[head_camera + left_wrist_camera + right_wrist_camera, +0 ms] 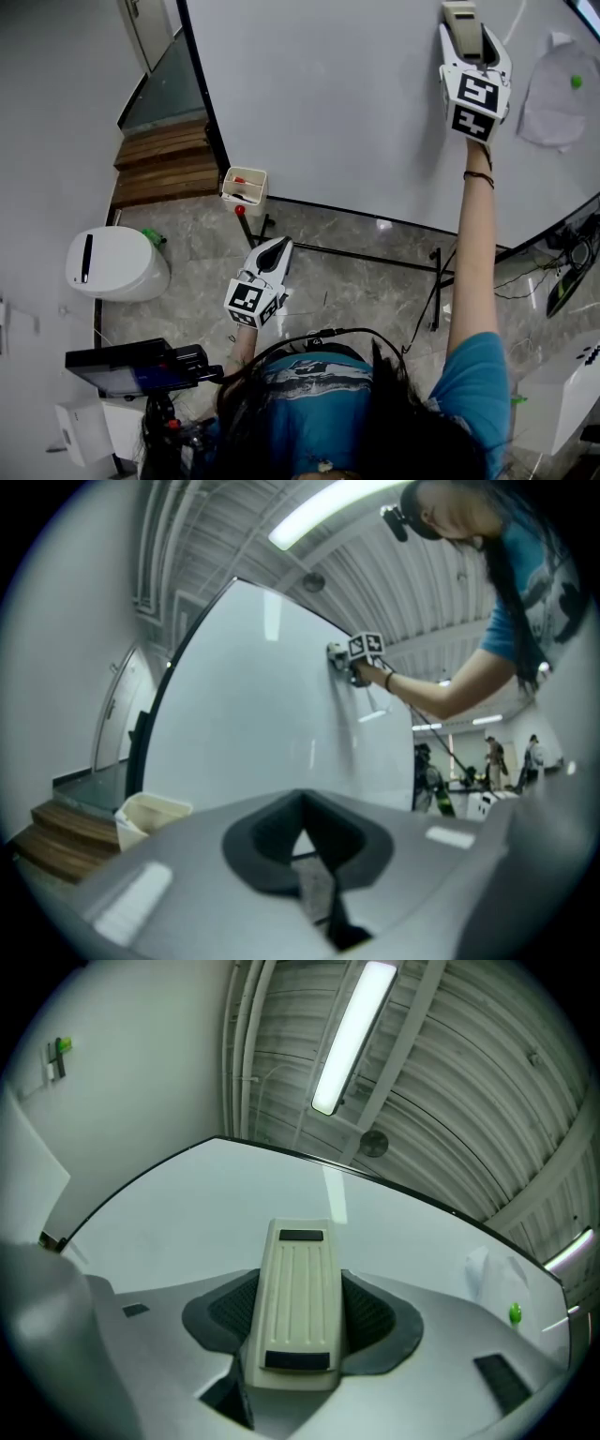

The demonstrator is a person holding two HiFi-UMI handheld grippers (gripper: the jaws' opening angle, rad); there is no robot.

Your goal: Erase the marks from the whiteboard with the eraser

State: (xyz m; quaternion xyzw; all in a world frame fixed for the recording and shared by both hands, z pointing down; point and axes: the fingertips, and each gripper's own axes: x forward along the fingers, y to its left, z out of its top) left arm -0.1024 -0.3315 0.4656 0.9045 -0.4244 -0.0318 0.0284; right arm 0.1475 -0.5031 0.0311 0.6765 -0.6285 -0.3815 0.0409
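The whiteboard [337,94] stands upright on a wheeled frame, and its surface shows no marks in any view. My right gripper [466,36] is raised to the board's upper part, shut on a beige ribbed eraser [298,1302] that lies flat against the board [187,1232]. The eraser [460,19] juts past the jaws. My left gripper [272,258] hangs low by the board's foot, jaws together with nothing between them. From the left gripper view the right gripper [361,658] shows against the board [253,714].
A cream marker cup [245,186] hangs at the board's lower left corner. A paper sheet with a green magnet [576,82] sits at the board's right. Wooden steps [164,164], a white bin [114,262], floor cables [553,272] and people in the distance [492,761] surround the stand.
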